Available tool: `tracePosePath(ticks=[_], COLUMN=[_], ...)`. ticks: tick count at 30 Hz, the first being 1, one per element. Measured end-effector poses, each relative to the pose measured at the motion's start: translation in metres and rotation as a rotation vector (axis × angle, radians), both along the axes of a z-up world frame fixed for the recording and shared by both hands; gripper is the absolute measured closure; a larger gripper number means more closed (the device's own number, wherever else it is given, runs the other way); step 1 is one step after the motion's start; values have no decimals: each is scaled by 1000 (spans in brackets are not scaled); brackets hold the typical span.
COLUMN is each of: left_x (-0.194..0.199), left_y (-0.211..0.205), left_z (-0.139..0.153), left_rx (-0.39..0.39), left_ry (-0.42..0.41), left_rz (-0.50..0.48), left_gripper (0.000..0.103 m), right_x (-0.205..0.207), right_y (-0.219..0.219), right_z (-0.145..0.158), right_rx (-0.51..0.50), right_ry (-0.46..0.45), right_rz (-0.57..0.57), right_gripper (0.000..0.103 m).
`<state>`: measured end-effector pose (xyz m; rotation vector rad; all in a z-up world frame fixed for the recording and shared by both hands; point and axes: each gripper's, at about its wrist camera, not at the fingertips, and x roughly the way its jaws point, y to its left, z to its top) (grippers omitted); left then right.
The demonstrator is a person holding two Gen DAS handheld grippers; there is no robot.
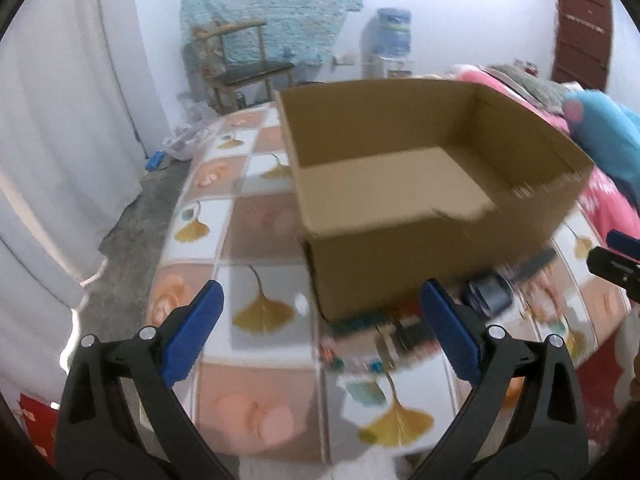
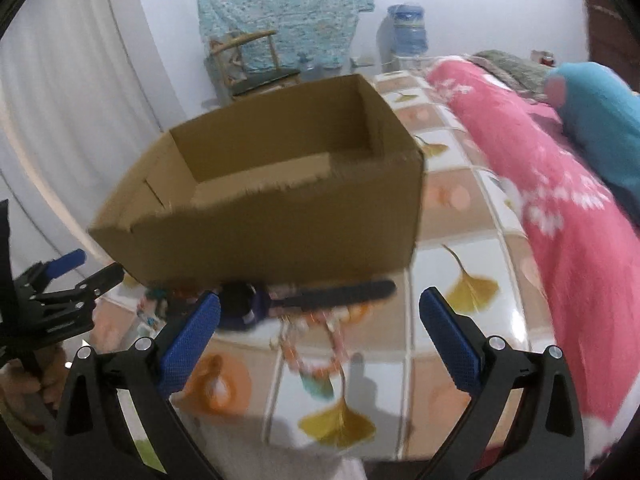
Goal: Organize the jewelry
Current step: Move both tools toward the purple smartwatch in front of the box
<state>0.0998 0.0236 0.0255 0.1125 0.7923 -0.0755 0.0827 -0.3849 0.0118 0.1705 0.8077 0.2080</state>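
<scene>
We saw a chair and water bottle by the far wall, a pink quilt beside the table.

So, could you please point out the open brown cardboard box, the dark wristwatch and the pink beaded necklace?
Open brown cardboard box (image 1: 400, 264): left wrist view, near outer wall.
Dark wristwatch (image 2: 344, 294): right wrist view, strap.
Pink beaded necklace (image 2: 316, 368): right wrist view, lower loop.
</scene>
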Motion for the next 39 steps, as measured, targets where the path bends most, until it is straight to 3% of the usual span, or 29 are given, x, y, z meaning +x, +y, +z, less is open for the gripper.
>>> tracePosePath(ticks=[6,14,18,22,25,28,32,39], left_x=[22,36,33,7,-5,-11,-4,15], left_y=[14,18,16,2,-17,-38,-57,-79], left_z=[-4,-7,-6,-1,-10,-22,-38,-53], left_rx=[-35,-28,-28,-27,-28,1,37,49], left_ry=[0,-30,-53,-63,14,86,147,219], left_rz=[23,41,-3,-172,-320,-443,-557,-727], left_gripper=[8,8,9,8,8,10,31,46], right_x=[36,49,53,46,33,31,38,51], right_y=[-2,3,-1,-6,2,14,36,63], right_z=[-4,1,3,4,2,-2,-10,-14], right_rx=[50,45,33,35,3,11,-5,-163], right_ry=[44,-8,-33,-33,-17,16,65,78], right_rz=[1,2,4,88,233,360,547,775], right_gripper=[6,9,11,12,12,21,30,35])
